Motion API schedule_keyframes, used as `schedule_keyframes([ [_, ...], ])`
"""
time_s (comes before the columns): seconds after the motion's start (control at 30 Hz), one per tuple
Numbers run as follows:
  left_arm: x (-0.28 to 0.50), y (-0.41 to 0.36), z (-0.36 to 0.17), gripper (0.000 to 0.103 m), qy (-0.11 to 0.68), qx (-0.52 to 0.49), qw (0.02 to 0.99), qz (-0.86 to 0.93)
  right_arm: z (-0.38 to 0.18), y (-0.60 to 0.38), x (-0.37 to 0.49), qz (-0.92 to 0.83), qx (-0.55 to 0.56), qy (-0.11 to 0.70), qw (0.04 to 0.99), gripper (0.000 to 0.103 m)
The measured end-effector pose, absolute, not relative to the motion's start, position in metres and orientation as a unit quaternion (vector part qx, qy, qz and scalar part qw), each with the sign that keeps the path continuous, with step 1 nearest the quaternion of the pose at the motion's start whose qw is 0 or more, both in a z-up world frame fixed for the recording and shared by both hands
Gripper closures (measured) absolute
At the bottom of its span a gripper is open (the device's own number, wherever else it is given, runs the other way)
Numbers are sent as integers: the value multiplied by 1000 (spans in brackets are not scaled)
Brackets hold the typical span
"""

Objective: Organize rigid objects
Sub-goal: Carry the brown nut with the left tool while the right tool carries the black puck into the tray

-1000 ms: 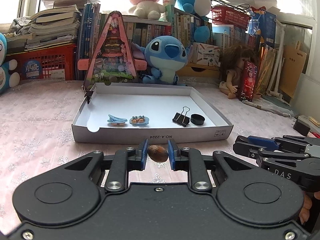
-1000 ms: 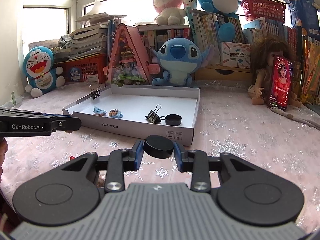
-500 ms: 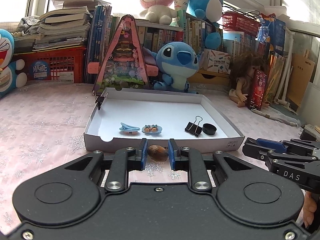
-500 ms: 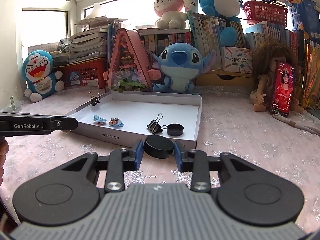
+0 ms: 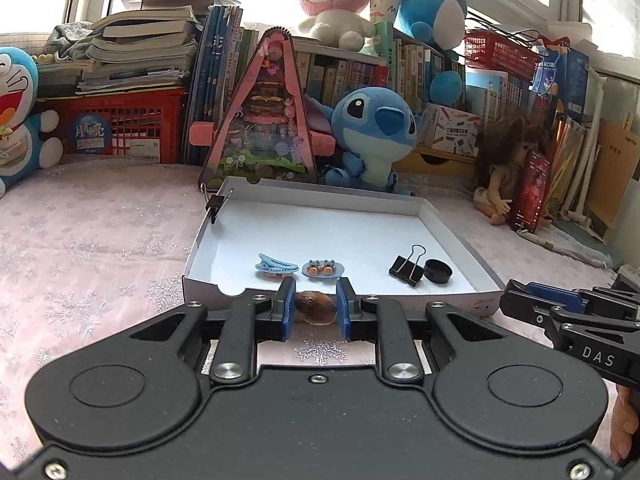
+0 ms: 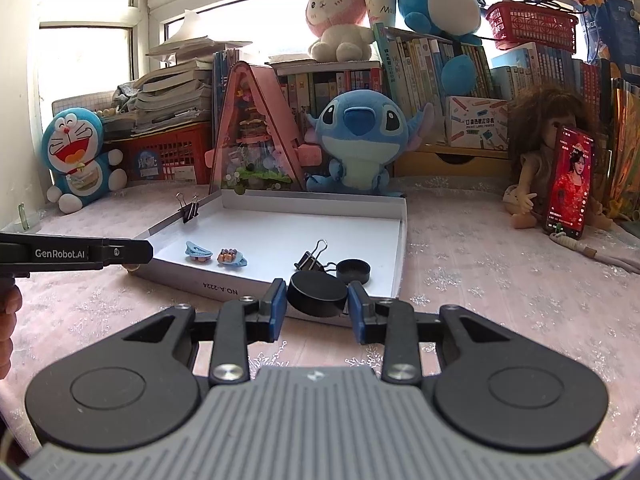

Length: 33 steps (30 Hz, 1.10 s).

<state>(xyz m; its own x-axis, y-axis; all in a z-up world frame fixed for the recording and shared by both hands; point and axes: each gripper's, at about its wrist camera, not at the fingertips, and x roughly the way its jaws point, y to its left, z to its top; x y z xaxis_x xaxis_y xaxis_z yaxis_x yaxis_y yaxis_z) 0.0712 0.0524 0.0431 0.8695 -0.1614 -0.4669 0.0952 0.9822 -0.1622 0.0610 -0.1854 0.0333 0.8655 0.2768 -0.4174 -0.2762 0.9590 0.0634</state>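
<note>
cluttered windowsill room w/ books and plush toys at the back; pink snowflake cloth [image 5: 92, 248] covers the surface, and a shallow white box lid [image 5: 456, 232] sits in the middle as the tray. inside it, front row: blue hair clip [image 5: 277, 267], small blue clip w/ bears [image 5: 322, 269], black binder clip [image 5: 408, 270], black round cap [image 5: 438, 271]; another binder clip [image 5: 216, 202] is clipped on the far left wall.

left gripper [image 5: 316, 312] is pinched nearly closed on a brown shell-like piece [image 5: 316, 307], just short of the tray's front wall. right gripper [image 6: 317, 306] is clamped on a black round cap [image 6: 317, 294] at the front wall near the right corner.

step: prob carry phase, both items en route to the tray. next: lift each over the front wall, set brown piece near the clips and the cap by its twin, then open jaws. watch the wall edge, don't nudge the light lid.
</note>
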Motion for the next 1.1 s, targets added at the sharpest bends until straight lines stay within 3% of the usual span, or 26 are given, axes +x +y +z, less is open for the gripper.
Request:
schedule_keyframes([
  [0.8, 137, 79, 46, 83, 257, -86, 962, -35, 37, -169, 111, 157, 35, 237, 958, 65],
  [1.1, 167, 84, 29, 83, 277, -90, 957, -14, 38, -166, 165, 185, 112, 300, 929, 65],
])
